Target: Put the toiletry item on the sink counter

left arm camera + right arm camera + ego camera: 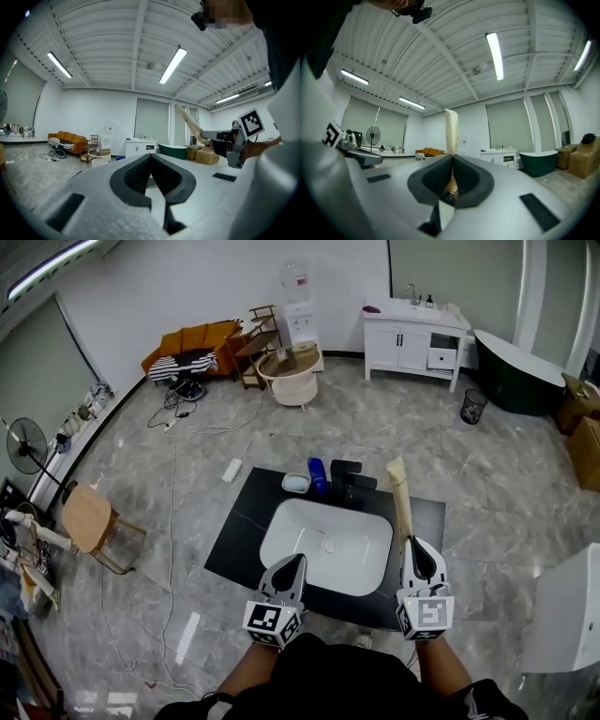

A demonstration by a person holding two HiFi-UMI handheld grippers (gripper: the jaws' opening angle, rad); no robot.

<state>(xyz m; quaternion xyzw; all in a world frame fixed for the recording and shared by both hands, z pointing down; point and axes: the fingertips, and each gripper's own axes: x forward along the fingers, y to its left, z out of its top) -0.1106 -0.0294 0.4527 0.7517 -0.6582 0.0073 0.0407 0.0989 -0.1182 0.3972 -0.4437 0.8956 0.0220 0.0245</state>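
The cream toiletry tube (pixel 400 495) was clamped by its lower end in the right gripper (pixel 413 542), over the right side of the black sink counter (pixel 240 521), beside the white basin (pixel 328 542). The left gripper (pixel 293 562) was closed and empty. The carry step appeared to be in hand. The next move called for lowering the tube onto bare counter and releasing it.

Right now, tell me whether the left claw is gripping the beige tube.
No: the left claw has its jaws together on nothing, while the beige tube sticks up from the right claw.
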